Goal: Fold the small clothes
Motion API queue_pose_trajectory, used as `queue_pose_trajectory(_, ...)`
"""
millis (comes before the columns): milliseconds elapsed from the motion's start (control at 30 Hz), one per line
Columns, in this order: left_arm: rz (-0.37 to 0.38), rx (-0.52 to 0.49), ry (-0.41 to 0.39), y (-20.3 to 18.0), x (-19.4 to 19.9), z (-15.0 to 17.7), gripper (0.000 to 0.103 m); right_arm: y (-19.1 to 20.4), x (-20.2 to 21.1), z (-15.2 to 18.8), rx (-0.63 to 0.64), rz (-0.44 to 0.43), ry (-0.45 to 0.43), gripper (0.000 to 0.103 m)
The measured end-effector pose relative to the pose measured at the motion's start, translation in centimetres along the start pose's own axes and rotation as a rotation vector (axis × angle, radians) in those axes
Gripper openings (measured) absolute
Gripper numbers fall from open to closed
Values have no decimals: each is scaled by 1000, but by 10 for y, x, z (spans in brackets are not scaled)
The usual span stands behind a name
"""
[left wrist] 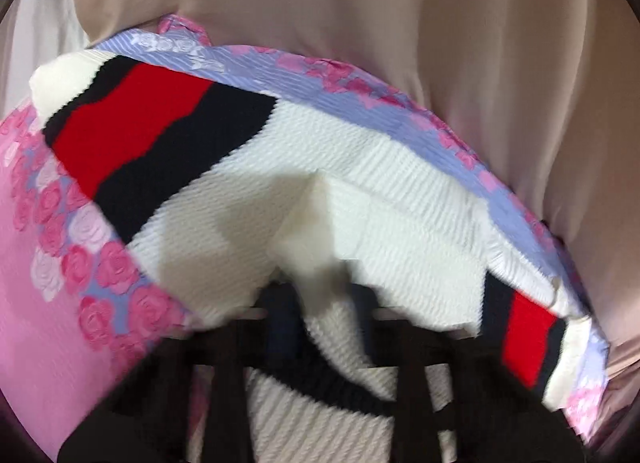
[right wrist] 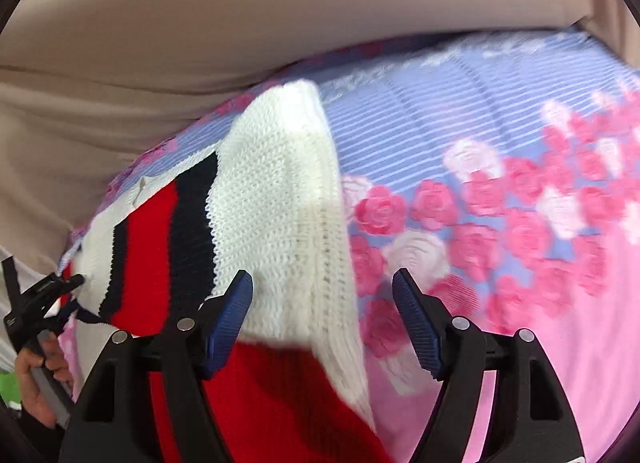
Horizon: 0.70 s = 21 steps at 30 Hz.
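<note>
A small white knit sweater (left wrist: 352, 199) with red and black stripes lies on a floral bedsheet (left wrist: 60, 247). In the left wrist view my left gripper (left wrist: 320, 303) is shut on a fold of the white knit, blurred by motion. In the right wrist view the sweater (right wrist: 276, 191) is draped partly over my right gripper's left finger (right wrist: 228, 319). My right gripper (right wrist: 322, 319) stands open, with the sweater's ribbed edge hanging between its fingers. The left gripper (right wrist: 60, 287) shows at the far left of that view, pinching the sweater's edge.
The bedsheet (right wrist: 500, 223) is pink and lilac with rose prints. A beige fabric surface (left wrist: 400, 15) rises behind the bed, also in the right wrist view (right wrist: 200, 23). A hand (right wrist: 36, 379) holds the left gripper's handle.
</note>
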<state>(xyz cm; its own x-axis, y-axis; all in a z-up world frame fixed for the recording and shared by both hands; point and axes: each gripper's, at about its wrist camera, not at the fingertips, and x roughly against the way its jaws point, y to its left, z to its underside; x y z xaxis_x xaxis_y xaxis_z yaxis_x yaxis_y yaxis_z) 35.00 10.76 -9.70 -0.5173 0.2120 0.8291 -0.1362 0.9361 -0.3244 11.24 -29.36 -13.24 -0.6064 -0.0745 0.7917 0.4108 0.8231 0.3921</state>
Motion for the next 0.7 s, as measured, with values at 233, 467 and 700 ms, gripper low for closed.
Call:
queue_pose_trajectory(233,16,-49,16,-13,-2,2,8,-30,37,-10,-10,6,-99,9)
queue_pose_trajectory(467,75,15,-19,19,18,5,20,15,34,-8,52,94,-97,17)
queue_pose_trajectory(700,-213,201,-156,162,44,-75,63,53,100,18,238,108,-155,44)
